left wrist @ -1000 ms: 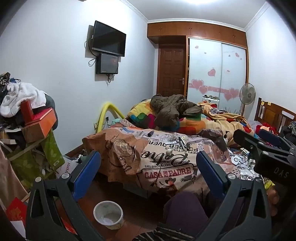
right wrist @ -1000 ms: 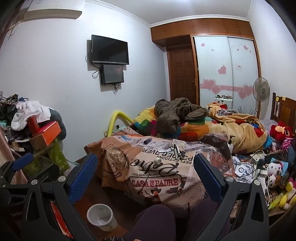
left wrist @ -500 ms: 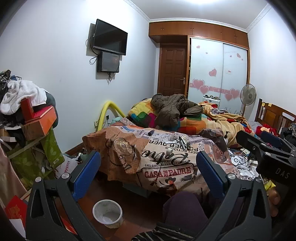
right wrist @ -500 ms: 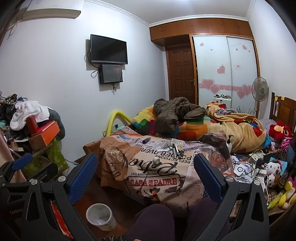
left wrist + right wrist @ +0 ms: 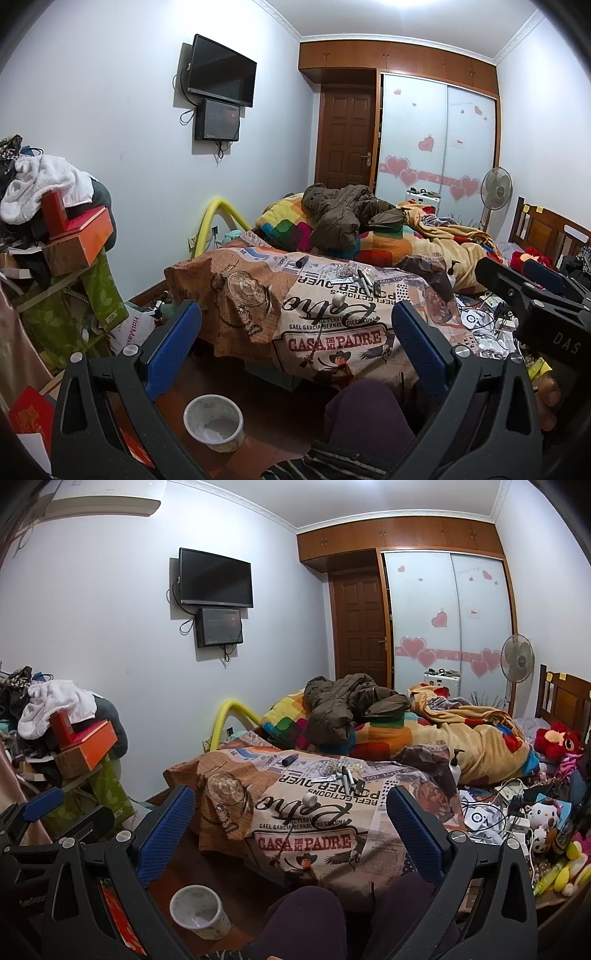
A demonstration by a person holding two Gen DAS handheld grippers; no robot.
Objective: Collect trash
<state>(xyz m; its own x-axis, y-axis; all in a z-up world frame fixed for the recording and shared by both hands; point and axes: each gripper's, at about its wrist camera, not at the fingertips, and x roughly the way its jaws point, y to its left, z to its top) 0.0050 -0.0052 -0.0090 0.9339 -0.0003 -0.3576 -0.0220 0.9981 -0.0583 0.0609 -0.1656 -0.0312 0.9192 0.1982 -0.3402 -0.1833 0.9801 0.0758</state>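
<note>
From the left wrist view, I hold the left gripper [image 5: 295, 339] spread wide with nothing between its blue pads, aimed level at the printed cloth [image 5: 325, 332] draped over the low table at twelve o'clock. I judge this a ready pose, since the jaws frame the whole tabletop before I commit to one piece. The likely trash sits there: a small white crumpled wad [image 5: 338, 297] near the middle, and a cluster of clear wrappers and pens [image 5: 356, 275] behind it. The white bin [image 5: 214, 421] stands on the floor at seven o'clock, just below the left pad, mouth up and seemingly empty. My knee [image 5: 365, 417] fills five o'clock, and the right gripper [image 5: 532, 295] juts in at three o'clock, so the free lane runs straight ahead over the table's front edge.

From the right wrist view, the right gripper [image 5: 291, 827] is likewise parted and carrying nothing. The wad [image 5: 309, 799] lies at twelve o'clock between the pads' lines, well apart from them. The bin [image 5: 199, 910] sits at seven o'clock with bare floor around it. A tangle of cables and chargers [image 5: 491, 812] crowds three o'clock, so I judge any reach should stay left of it; the left gripper [image 5: 42, 805] waits at nine o'clock.
</note>
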